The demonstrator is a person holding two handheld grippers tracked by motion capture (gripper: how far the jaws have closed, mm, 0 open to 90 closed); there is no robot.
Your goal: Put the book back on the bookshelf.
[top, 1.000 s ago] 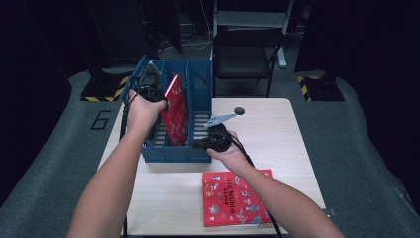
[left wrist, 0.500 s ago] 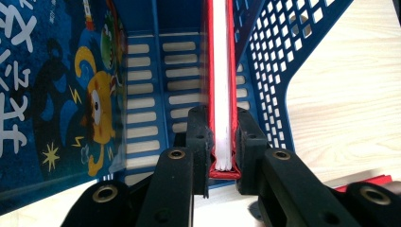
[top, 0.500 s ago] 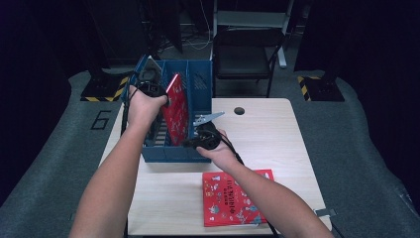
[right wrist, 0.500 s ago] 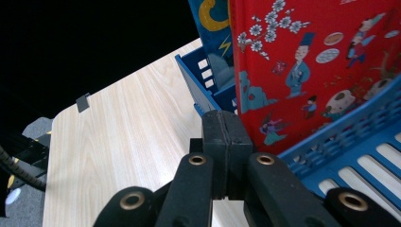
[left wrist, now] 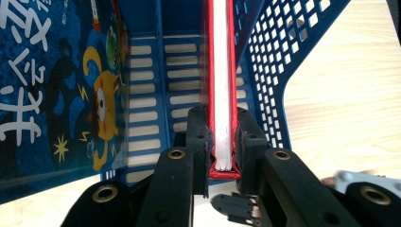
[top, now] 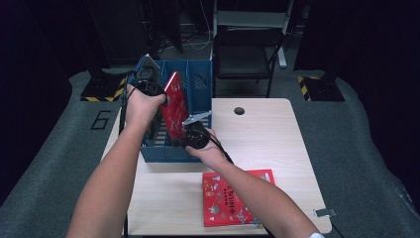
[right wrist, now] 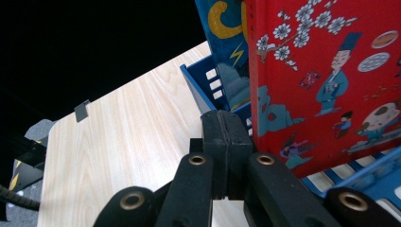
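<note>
Standing tilted in the blue file rack [top: 200, 89], the red picture book [top: 174, 106] leans with its top edge toward the rack's left compartments and its lower corner near the rack's front wall. In the left gripper view the book's [left wrist: 221, 80] page block runs edge-on between the rack's slatted floor and its perforated side wall.

The left gripper [left wrist: 221, 137] is clamped on the book's edge; both pads press against the red covers, with the white pages between them. In the high view the left hand [top: 141, 101] holds this gripper above the rack's left half, just beside the book's upper edge.

The right gripper [right wrist: 226, 130] has its jaws fully closed, pad against pad, with nothing between them. Its tips sit just beside the lower corner of the red cover [right wrist: 326, 80], at the rack's front edge; whether they touch the cover cannot be told. In the high view the right gripper [top: 185, 139] sits at the front of the rack, below the book.

A blue picture book [left wrist: 56, 90] stands in the rack's compartment beside the red one.

A second red book [top: 233, 198] lies flat on the wooden table [top: 277, 139], in front of the rack and well apart from it.
</note>
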